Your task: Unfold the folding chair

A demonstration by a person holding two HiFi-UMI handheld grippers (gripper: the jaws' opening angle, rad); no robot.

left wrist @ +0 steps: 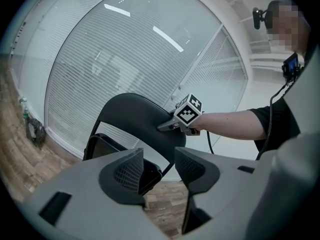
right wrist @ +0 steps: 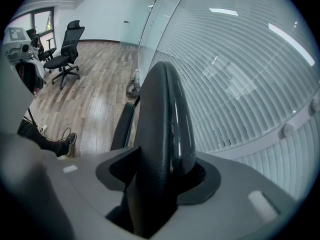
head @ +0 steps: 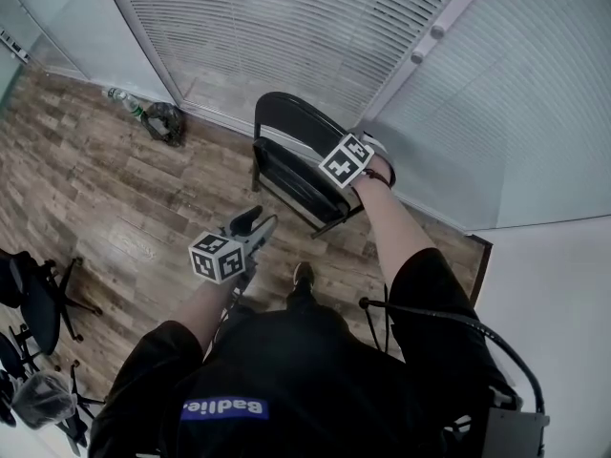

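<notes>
The black metal folding chair (head: 291,165) stands on the wood-plank floor (head: 95,189), at the floor's far edge near the corner where two glass walls with white slatted blinds (head: 286,27) meet. Its seat lies up close against the frame, so the chair looks folded.

The right gripper (head: 329,146) comes down steeply on the top edge of the chair's curved backrest. In the right gripper view its claw (right wrist: 162,176) is clamped on that backrest (right wrist: 162,119), one pad on each face.

The left gripper (head: 256,219) hangs nearer the person, apart from the chair and pointing toward it. In the left gripper view its claw (left wrist: 159,169) stands apart with nothing between the pads; beyond it are the chair (left wrist: 137,121) and the right gripper (left wrist: 172,125) on the backrest.

A clear plastic bottle (head: 122,98) and a dark crumpled bag (head: 164,122) lie at the floor's far edge, left of the chair.
</notes>
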